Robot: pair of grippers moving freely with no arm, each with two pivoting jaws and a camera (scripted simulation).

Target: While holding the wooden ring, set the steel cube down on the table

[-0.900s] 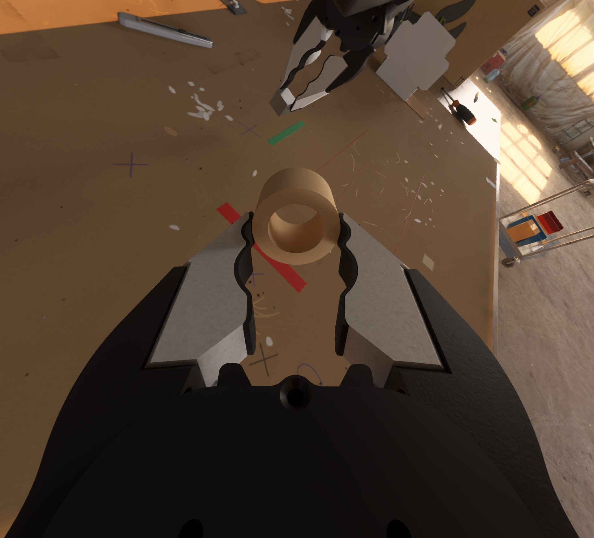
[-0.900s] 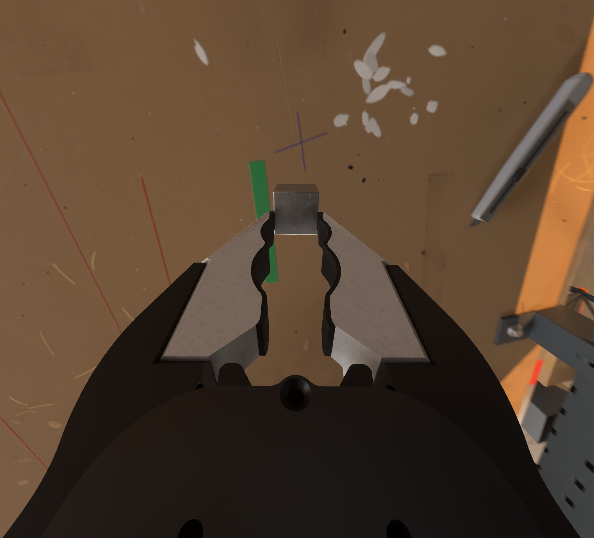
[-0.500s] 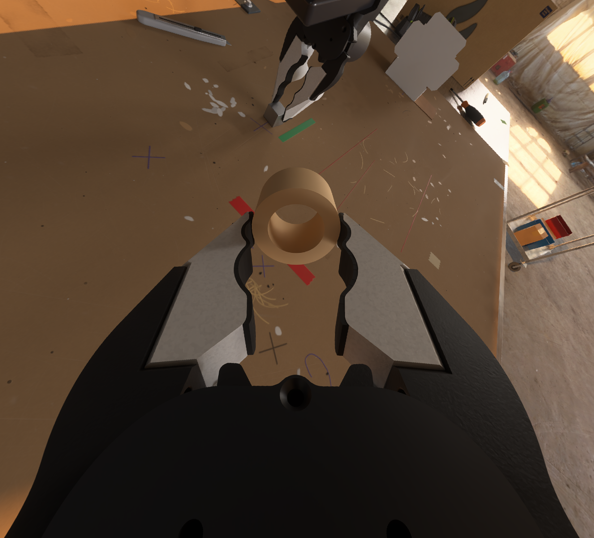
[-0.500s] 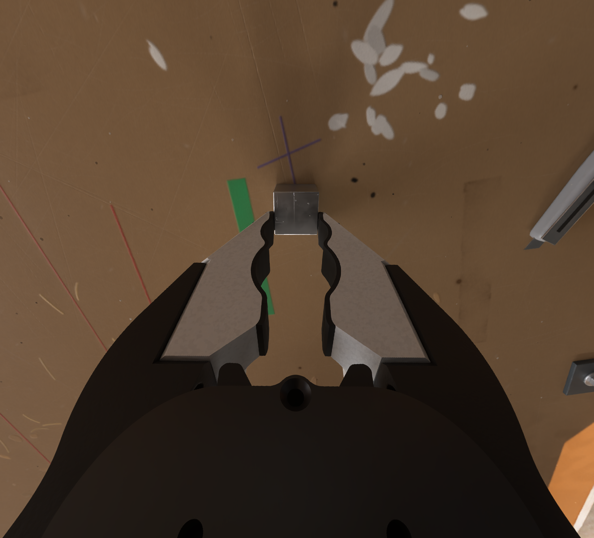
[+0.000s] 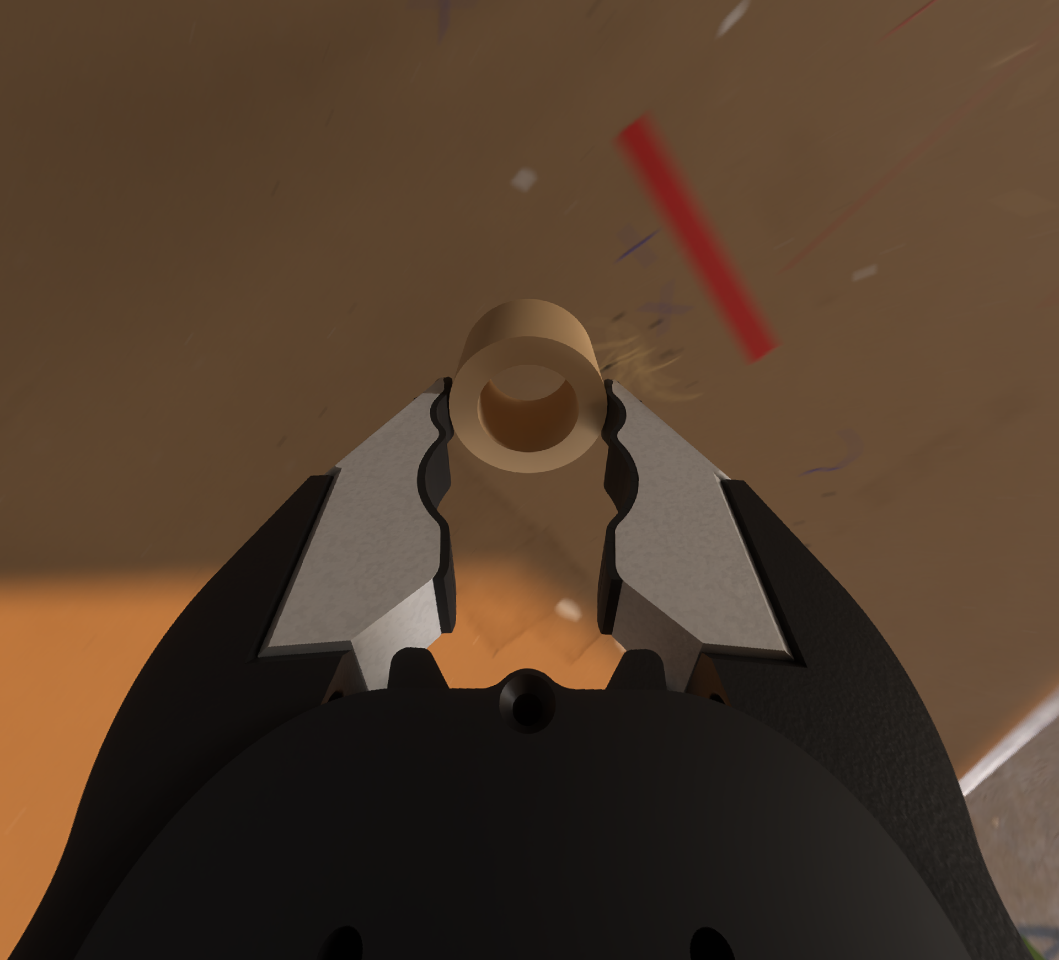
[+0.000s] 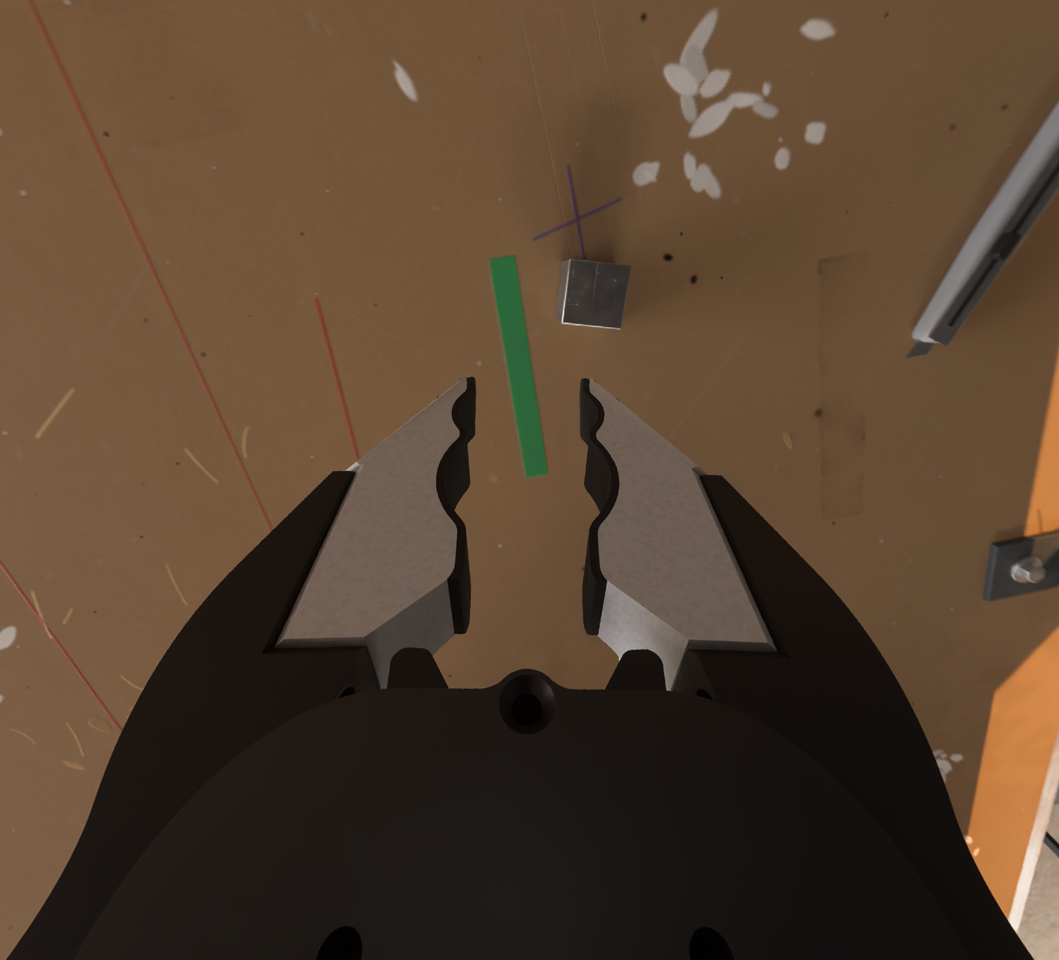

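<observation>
Wooden ring is sitting clamped between the left gripper fingertips, bore facing the camera, pads pressing on its two sides. Ring is hanging above the table, not touching it. To the right of the ring, red tape is lying diagonally on the board, well apart from it. Background in the left wrist view is blurring, so small marks there are hard to read. A brighter orange band of board is showing low in that view, between the fingers.

Right wrist view, left to right: thin red lines are running diagonally across the table. Green tape is lying nearly upright in frame, its lower end showing between the right gripper fingertips. Right gripper is sitting moderately spread, nothing between the fingers. Cube is resting on the table, just right of the green tape's upper end, apart from both fingertips and beyond them. A purple cross mark is sitting just past the cube, one leg of it reaching the cube's far edge. White flecks are scattering farther up and right. A grey utility knife is lying diagonally at the right edge, well apart from the cube. Below it, a dark metal bracket with a bolt is showing at the frame edge, beside an orange board strip.
</observation>
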